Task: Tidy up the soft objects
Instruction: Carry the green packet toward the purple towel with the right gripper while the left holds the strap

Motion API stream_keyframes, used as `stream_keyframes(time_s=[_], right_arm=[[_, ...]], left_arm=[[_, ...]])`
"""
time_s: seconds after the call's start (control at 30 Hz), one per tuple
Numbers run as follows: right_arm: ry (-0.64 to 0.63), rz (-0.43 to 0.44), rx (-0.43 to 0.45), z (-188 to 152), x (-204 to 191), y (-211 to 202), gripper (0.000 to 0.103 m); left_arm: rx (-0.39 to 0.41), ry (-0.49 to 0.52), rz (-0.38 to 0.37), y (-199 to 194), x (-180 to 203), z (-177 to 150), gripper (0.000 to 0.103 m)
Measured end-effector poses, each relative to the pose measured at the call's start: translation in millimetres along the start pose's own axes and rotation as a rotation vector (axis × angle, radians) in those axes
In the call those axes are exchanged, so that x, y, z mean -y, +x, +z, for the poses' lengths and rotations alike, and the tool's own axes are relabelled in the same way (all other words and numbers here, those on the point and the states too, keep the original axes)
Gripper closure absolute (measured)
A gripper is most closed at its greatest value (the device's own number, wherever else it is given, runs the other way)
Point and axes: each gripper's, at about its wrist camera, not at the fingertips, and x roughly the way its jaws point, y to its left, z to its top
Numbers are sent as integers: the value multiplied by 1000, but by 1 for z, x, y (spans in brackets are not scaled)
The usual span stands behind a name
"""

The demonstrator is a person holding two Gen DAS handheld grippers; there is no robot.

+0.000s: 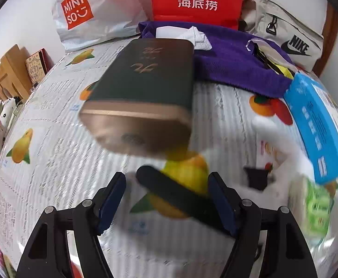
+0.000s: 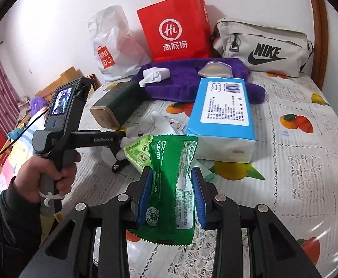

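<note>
Right wrist view, right tongs (image 2: 172, 197) clamped on green snack pouch (image 2: 173, 185) above the bench (image 2: 296, 150), left tongs (image 1: 166, 199) gaping, empty, near green-and-gold box (image 1: 143, 97), blue tissue pack (image 2: 222, 115) beside purple towel (image 2: 192, 78)

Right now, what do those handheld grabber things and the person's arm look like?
Each gripper is black angular plastic with silver bolts and two ribbed blue pads. The left gripper has a pistol handle, a small screen, white lettering, a black cable and a white zip tie. The sleeve is dark.
</note>
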Motion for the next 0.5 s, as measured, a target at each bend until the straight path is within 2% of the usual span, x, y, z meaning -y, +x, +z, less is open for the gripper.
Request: stream_keyframes(time_s=[0.37, 0.5], right_arm=[[-21, 1, -18, -5, -7, 1, 69], [-22, -1, -19, -6, -8, -1, 69]], left_arm=[[0, 44, -26, -14, -21, -17, 31], [-29, 49, -71, -17, -30, -21, 32]])
